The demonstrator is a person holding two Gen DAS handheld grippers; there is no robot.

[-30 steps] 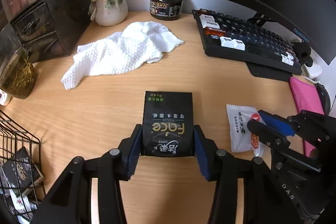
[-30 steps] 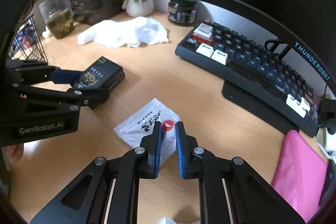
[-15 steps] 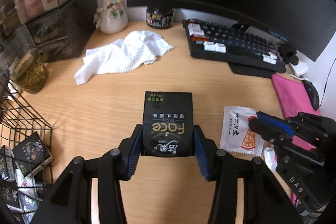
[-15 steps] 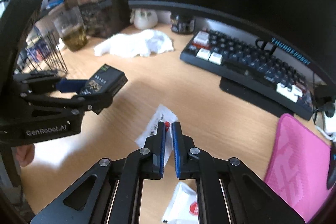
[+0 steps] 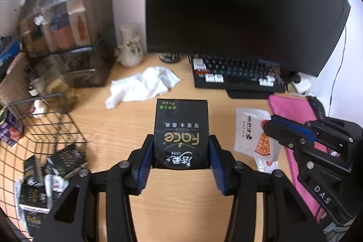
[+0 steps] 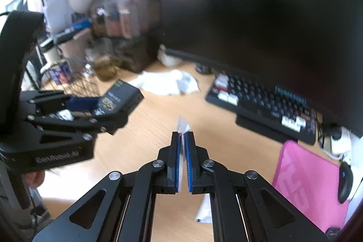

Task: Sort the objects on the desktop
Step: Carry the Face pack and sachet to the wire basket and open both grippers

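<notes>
Two grabs airborne at once: left gripper [image 5: 181,146] clamped on the black tissue pack [image 5: 181,128] beside the wire basket [image 5: 48,128], right gripper [image 6: 182,140] pinching the white sachet [image 5: 253,130] above the desk [image 5: 127,119], both likely basket-bound next, needing a leftward carry and release

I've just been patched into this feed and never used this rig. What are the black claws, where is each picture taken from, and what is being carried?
Both are hand-held grippers, each with a fisheye camera looking along its jaws. The left view shows the left gripper clamping a black tissue pack; the right view shows the right gripper pinching a white sachet, also seen in the left view. On the wooden desk are a white cloth, keyboard, pink mat and another sachet. A wire basket at left holds similar black packs.
</notes>
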